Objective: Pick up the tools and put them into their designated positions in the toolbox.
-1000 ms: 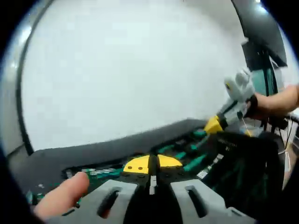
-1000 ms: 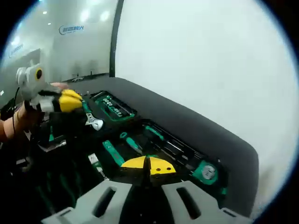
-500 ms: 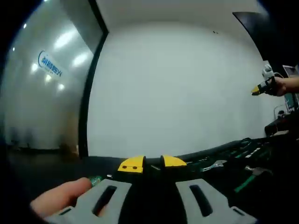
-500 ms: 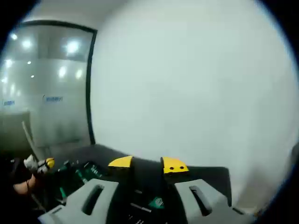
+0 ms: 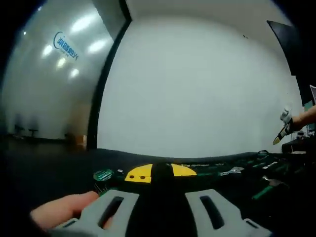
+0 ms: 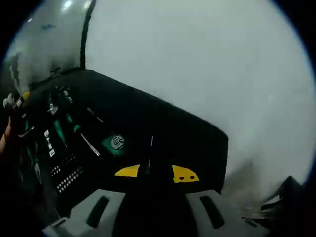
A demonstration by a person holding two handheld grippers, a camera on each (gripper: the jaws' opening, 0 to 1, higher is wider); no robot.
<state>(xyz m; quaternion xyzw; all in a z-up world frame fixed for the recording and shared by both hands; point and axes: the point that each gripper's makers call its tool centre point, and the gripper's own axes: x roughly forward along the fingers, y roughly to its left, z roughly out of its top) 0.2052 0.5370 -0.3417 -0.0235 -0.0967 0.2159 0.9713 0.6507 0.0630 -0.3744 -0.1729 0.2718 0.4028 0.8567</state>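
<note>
Right now, both grippers are lifted off the work and carry nothing. The left gripper (image 5: 158, 174) shows in the left gripper view at six o'clock with its yellow tips touching, so the jaws are clenched on nothing; a thumb (image 5: 66, 211) rests beside it at seven o'clock. The right gripper (image 6: 155, 173) shows in the right gripper view at six o'clock with a clear gap between its yellow tips, so those jaws are released.

The toolbox (image 6: 163, 128) lies open on a dark surface against a white wall (image 5: 197, 89). In the right gripper view its green-handled tools (image 6: 61, 128) sit in rows at nine o'clock, a round green tape measure (image 6: 114, 143) sits near the centre, and a thin rod (image 6: 151, 143) lies just to its right. In the left gripper view the tape measure (image 5: 102, 175) sits at eight o'clock and a silver wrench (image 5: 232, 171) lies at four o'clock among the green handles. The right gripper (image 5: 284, 129) appears far off at three o'clock in that view.

My judgement: the step in hand is choosing the next loose tool. To do it well, tilt a camera down first, pick a tool lying outside its slot, open the left jaws before descending, and grip the handle mid-length so it seats flat. Which slots remain vacant I cannot tell from here.
</note>
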